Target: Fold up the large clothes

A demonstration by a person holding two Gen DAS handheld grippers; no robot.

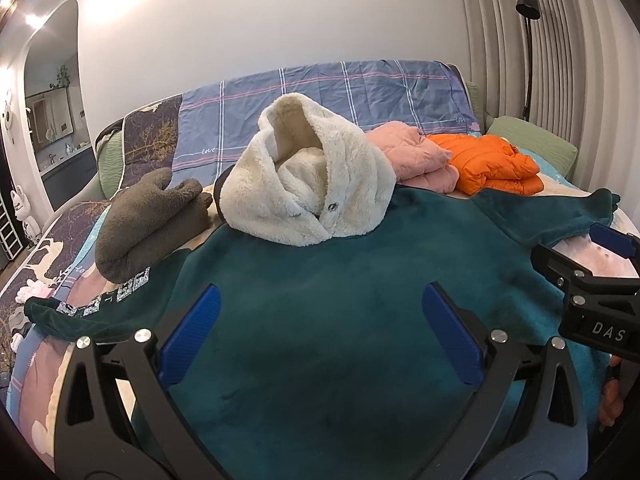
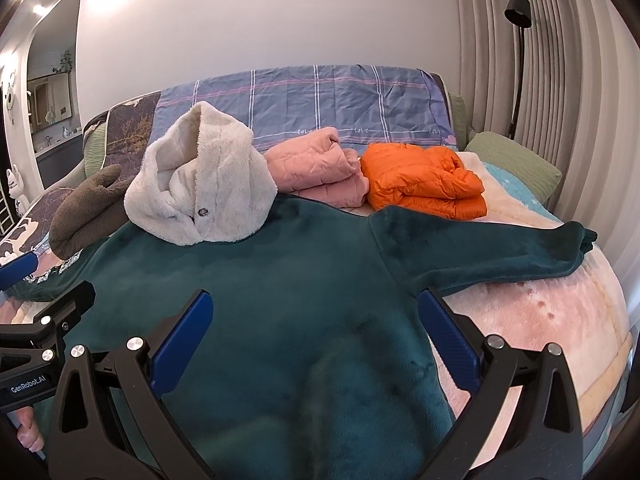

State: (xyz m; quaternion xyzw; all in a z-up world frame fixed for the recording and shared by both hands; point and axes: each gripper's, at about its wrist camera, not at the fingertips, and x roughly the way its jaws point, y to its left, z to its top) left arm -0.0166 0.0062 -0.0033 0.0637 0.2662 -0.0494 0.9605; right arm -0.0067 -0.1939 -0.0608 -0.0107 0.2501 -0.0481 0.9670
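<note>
You are working over a bed (image 2: pixel 560 320) covered with a pale, pastel-printed blanket, its far end draped in a blue checked sheet (image 1: pixel 340 92) against a plain white wall. Ribbed curtains (image 2: pixel 560 80) run down the right side of the room, with a black floor lamp (image 2: pixel 518 12) standing in front of them, and an arched mirror (image 1: pixel 52 100) sits on the left wall. A green pillow (image 2: pixel 516 160) lies at the bed's far right corner.

The dark green hooded garment (image 1: pixel 340 320) is spread flat across the middle of the bed, directly below both of your grippers. Its fabric looks plush and velvety. Its cream fleece-lined hood (image 1: pixel 308 176) stands bunched upright at the far edge of the body, a snap button showing on its front. The right sleeve (image 2: pixel 500 248) stretches out straight toward the right edge of the bed; the left sleeve (image 1: pixel 100 304) reaches left and carries white printed lettering.

Beyond the garment, a folded pink quilted jacket (image 2: pixel 320 168) and a folded orange puffer jacket (image 2: pixel 424 180) lie touching each other. A folded brown fleece item (image 1: pixel 148 224) rests just beside the hood on the left.

Your left gripper (image 1: pixel 320 336) hovers over the garment's body with its blue pads spread wide, gripping nothing. Your right gripper (image 2: pixel 316 340) is likewise spread wide above the cloth near the right armpit, empty
</note>
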